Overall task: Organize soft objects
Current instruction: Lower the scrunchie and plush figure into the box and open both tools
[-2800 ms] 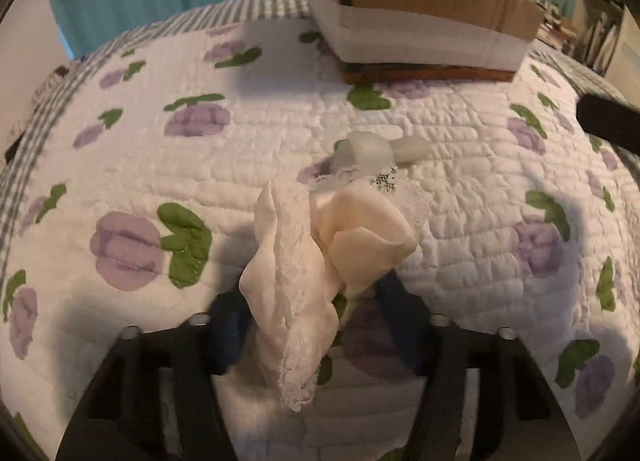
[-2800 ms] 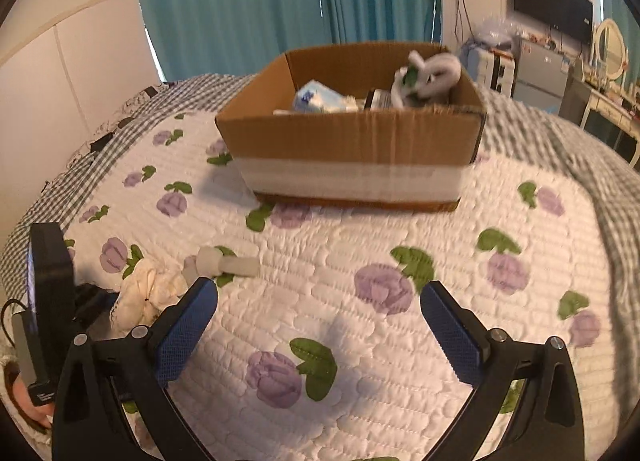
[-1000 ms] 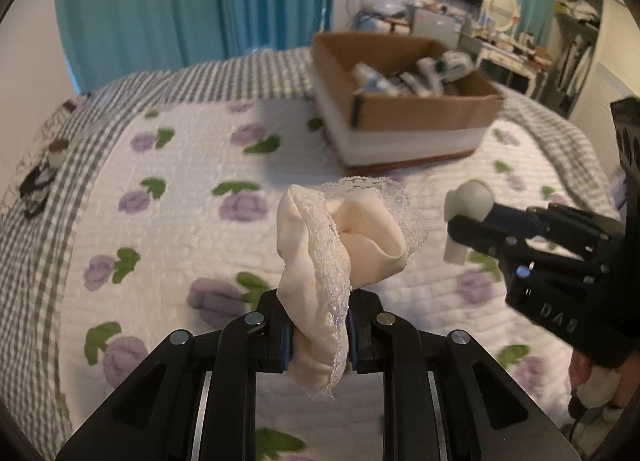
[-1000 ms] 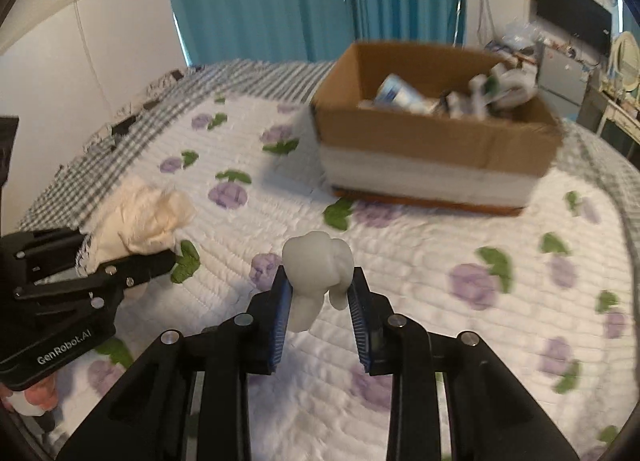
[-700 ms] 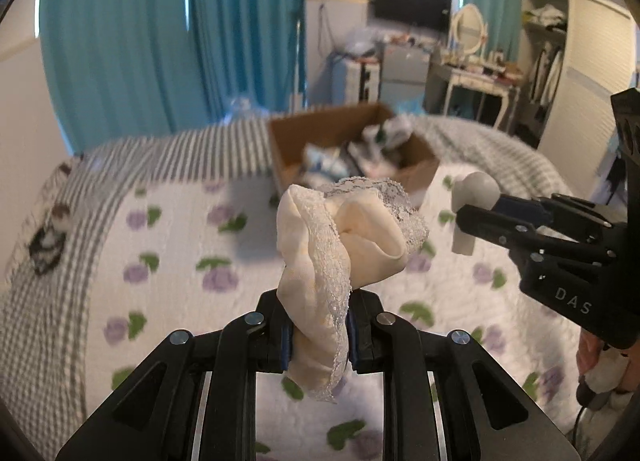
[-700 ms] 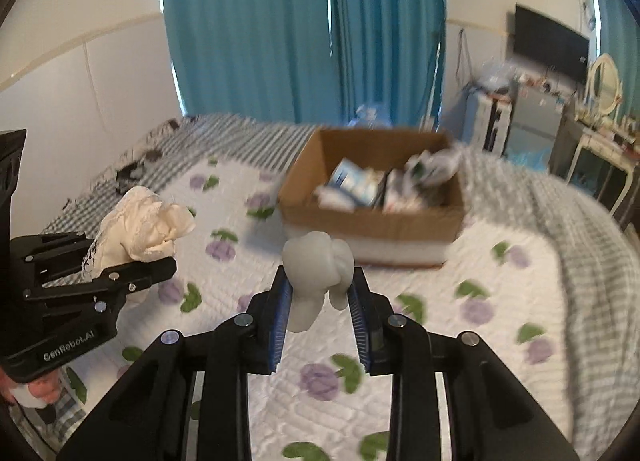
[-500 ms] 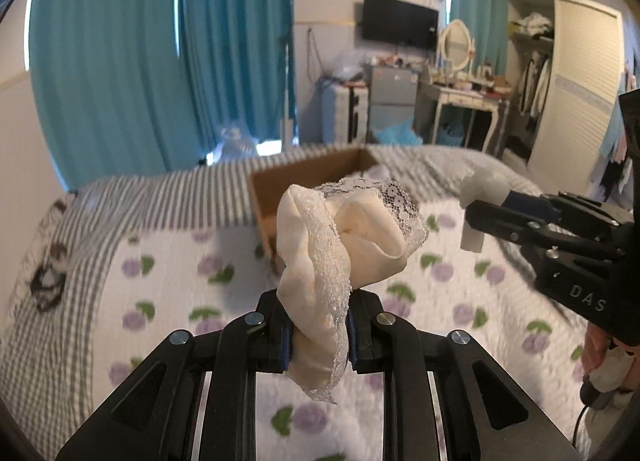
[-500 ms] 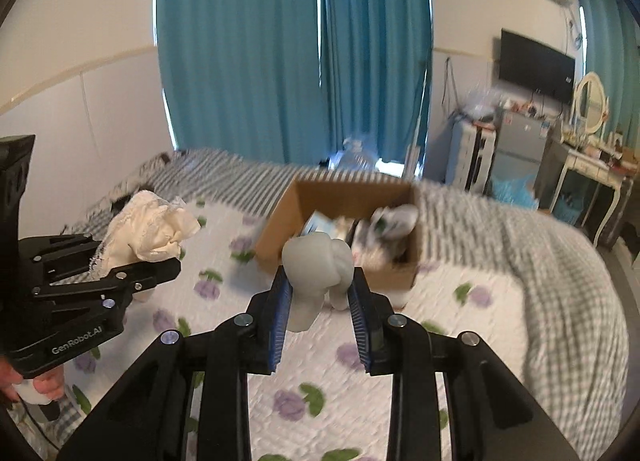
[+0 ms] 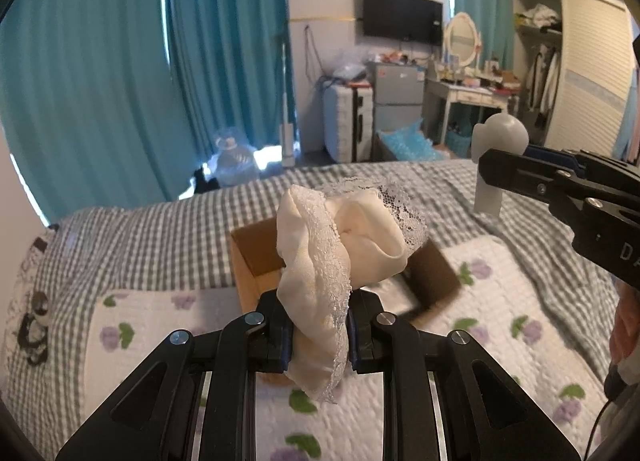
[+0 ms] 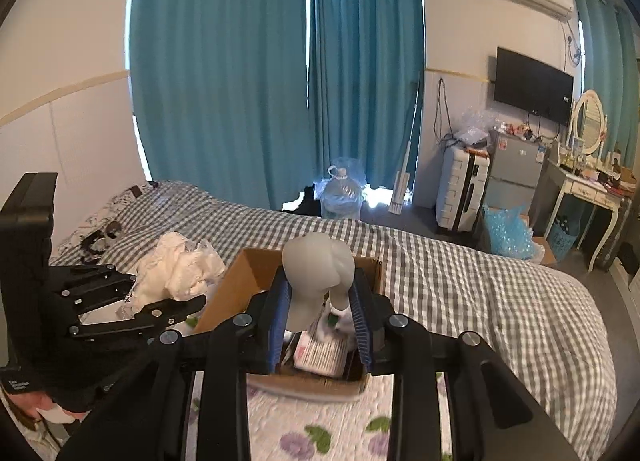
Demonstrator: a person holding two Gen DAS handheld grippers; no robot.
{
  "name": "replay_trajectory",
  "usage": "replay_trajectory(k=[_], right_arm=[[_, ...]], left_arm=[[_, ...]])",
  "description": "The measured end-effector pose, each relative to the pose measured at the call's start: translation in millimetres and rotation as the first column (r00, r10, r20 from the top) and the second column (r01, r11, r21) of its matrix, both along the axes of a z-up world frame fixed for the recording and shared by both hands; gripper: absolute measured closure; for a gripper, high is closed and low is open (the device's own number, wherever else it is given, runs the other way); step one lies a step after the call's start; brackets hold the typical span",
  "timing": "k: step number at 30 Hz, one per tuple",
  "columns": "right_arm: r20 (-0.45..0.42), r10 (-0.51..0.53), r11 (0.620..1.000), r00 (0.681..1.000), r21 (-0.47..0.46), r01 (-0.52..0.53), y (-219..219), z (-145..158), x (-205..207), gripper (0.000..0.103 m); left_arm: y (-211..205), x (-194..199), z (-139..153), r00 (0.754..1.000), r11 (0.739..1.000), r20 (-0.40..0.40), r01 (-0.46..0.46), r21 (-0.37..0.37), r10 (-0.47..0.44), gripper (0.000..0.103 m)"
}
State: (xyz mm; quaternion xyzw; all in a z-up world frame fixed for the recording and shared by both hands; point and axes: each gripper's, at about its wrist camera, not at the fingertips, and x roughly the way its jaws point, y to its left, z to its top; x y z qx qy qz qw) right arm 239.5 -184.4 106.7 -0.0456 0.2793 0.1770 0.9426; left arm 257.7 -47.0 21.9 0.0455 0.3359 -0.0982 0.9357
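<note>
My left gripper [image 9: 318, 335] is shut on a cream lace-trimmed cloth [image 9: 340, 249] and holds it up in the air; it also shows in the right wrist view [image 10: 176, 273]. My right gripper [image 10: 319, 323] is shut on a pale grey rolled sock [image 10: 316, 277], seen too in the left wrist view [image 9: 498, 161]. Both hover above the brown cardboard box [image 10: 240, 285] on the bed, which holds several items. In the left wrist view the box [image 9: 256, 257] is partly hidden behind the cloth.
The box sits on a white quilt with purple flowers [image 9: 140, 341] over a grey checked bedspread [image 10: 460, 281]. Teal curtains [image 10: 240, 81], a water jug [image 10: 340, 193], a suitcase, a small fridge and a dressing table [image 10: 592, 189] stand beyond the bed.
Both grippers have risen well above the bed with their loads and now look down over the box; the box appears smaller and lower in both views. Both grips are unchanged.
</note>
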Motion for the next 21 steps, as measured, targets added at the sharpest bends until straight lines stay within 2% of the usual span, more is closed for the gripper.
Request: replay_trajectory(k=[8,13,14,16,17,18,21], right_arm=[[-0.136,0.011,1.0,0.991,0.023,-0.008,16.3,-66.7,84.3,0.073],[-0.165,-0.019,1.0,0.986,0.016,0.022,22.7,-100.3,107.3,0.064],[-0.166,-0.037,0.999,0.986,0.015,0.04,21.5,-103.8,110.4,0.061],[-0.162,-0.085,0.996,0.983,0.016,0.089,17.5,-105.8,114.4,0.034],[-0.156,-0.096,0.995,0.983,0.025,0.101,14.4,-105.2,114.3,0.031],[-0.151,-0.104,0.993,0.983,0.031,0.11,9.5,-103.9,113.4,0.031],[-0.138,-0.124,0.991,0.983,0.026,0.129,0.8,-91.8,105.4,0.031]], left_arm=[[9.9,67.2,-54.2,0.995,1.0,-0.101,-0.018,0.021,0.02,0.084],[4.0,78.1,-69.7,0.995,1.0,-0.093,0.03,0.009,-0.029,0.083],[1.6,77.7,-70.7,0.996,0.999,-0.079,0.043,0.017,-0.042,0.079],[-6.8,76.7,-75.7,0.996,0.997,-0.085,0.033,0.074,-0.027,0.059],[-8.7,76.5,-77.0,0.996,0.996,-0.083,0.016,0.093,-0.009,0.043],[-9.8,72.9,-76.5,0.998,0.995,-0.064,0.002,0.103,0.005,0.039],[-5.4,65.7,-69.1,0.998,0.997,-0.058,-0.009,0.074,0.013,0.039]])
